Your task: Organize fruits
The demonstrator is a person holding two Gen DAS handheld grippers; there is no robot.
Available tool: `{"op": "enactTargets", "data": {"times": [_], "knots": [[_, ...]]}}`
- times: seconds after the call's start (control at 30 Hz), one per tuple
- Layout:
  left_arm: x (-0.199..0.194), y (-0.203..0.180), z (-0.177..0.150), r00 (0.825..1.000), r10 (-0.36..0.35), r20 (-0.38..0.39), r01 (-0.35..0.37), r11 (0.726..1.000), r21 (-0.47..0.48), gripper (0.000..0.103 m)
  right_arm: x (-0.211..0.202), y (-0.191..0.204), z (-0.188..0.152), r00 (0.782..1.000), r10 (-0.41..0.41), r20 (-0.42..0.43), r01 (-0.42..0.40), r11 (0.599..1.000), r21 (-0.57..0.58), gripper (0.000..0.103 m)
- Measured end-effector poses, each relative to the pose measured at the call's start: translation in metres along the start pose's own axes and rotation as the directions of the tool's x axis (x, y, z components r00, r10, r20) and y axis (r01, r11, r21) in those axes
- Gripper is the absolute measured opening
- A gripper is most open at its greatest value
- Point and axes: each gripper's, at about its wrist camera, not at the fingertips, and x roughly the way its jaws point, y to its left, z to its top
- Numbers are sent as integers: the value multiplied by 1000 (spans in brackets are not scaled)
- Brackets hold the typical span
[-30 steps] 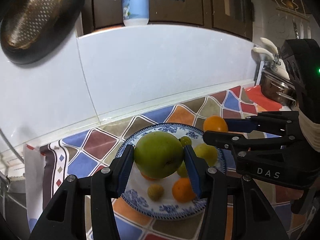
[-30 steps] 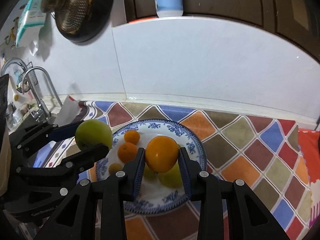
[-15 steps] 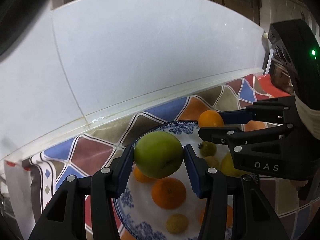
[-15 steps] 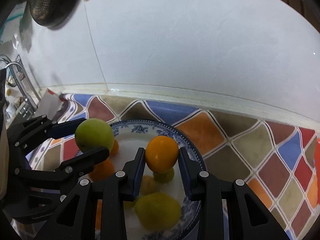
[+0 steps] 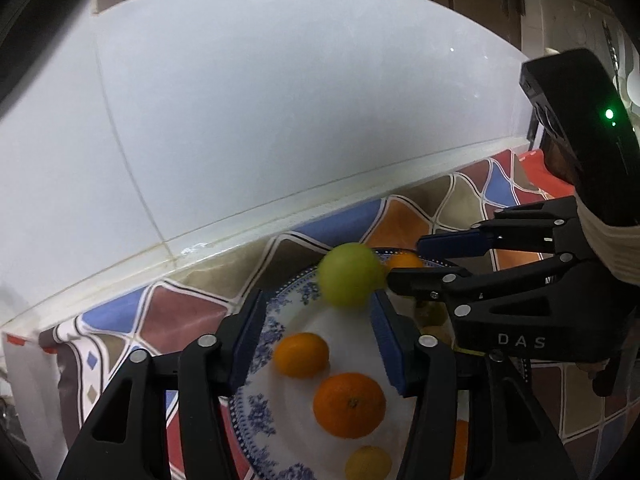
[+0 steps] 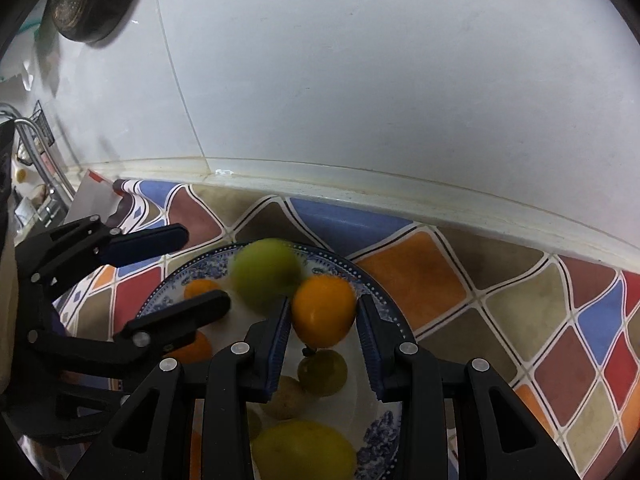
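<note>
A blue-patterned white plate [image 5: 264,344] [image 6: 380,292] holds several fruits. My left gripper [image 5: 316,332] is open; the green apple [image 5: 350,274] [image 6: 266,276] is blurred, loose beyond its fingertips over the plate's far side. My right gripper [image 6: 324,334] is open; the orange fruit [image 6: 324,312] sits between its jaws with a gap on the right, blurred. Two oranges [image 5: 348,404] lie on the plate below the left gripper. A yellow lemon [image 6: 304,456] and small green fruits [image 6: 322,372] lie below the right gripper.
The plate rests on a colourful diamond-patterned cloth [image 6: 520,320] against a white tiled wall [image 5: 280,120]. A faucet and sink things [image 6: 36,168] are at the left. A dark pan [image 6: 92,4] hangs at upper left.
Both grippers have opened. The green apple has left the left jaws and dropped forward toward the plate; the orange has come loose in the right jaws. Both grippers moved lower and closer to the wall.
</note>
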Motion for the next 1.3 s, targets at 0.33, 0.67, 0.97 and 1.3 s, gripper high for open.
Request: {"op": "enactTargets", "data": {"times": [0.33,0.67,0.97,1.3], "knots": [[-39,-2,-6,997,68,35,-65,996,-68,61,-39,15,-10,998,-29,63,28,1000,8,44],[-96,-14,-22,990,127,65,-118,984,-133,69,-104,33,-35,973,-148,175,137,988,73,56],[-159,-34,-41,975,185,124,-165,974,-156,82,-167,49,-68,950,-205,235,178,975,133,68],[-228,-62,-65,945,267,189,-236,956,-172,91,-230,71,-107,919,-264,293,223,961,167,77]]}}
